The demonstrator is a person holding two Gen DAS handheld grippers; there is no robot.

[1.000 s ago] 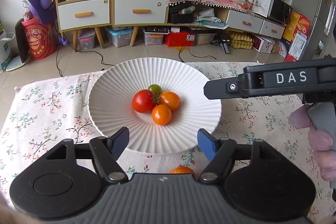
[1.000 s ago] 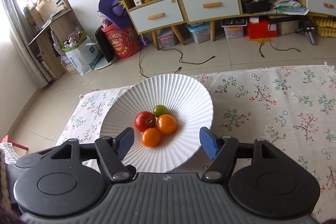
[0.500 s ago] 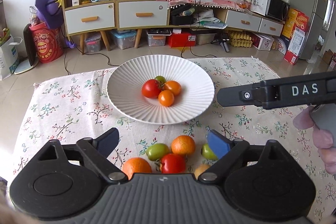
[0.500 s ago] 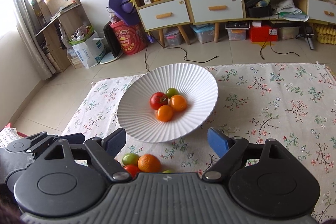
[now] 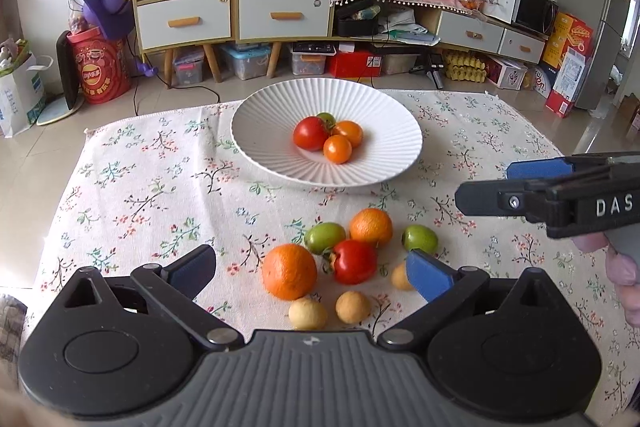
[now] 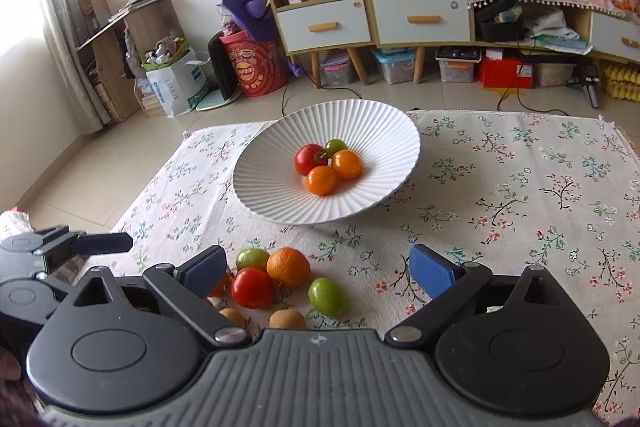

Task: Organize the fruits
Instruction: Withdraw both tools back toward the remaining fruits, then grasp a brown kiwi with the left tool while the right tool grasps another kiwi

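Floral cloth covers the surface (image 5: 152, 187), where a white ribbed plate (image 5: 276, 147) holds four small tomatoes (image 5: 328, 137) while oranges, tomatoes and small yellow fruits (image 5: 340, 259) lie loose just before both tongs, left (image 5: 312, 269) and right (image 6: 318, 269), whose jaws have just been opening and stand wide, empty.

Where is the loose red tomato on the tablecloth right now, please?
In the left wrist view the red tomato lies low and centre, among the loose fruit, touching the large orange on its left.
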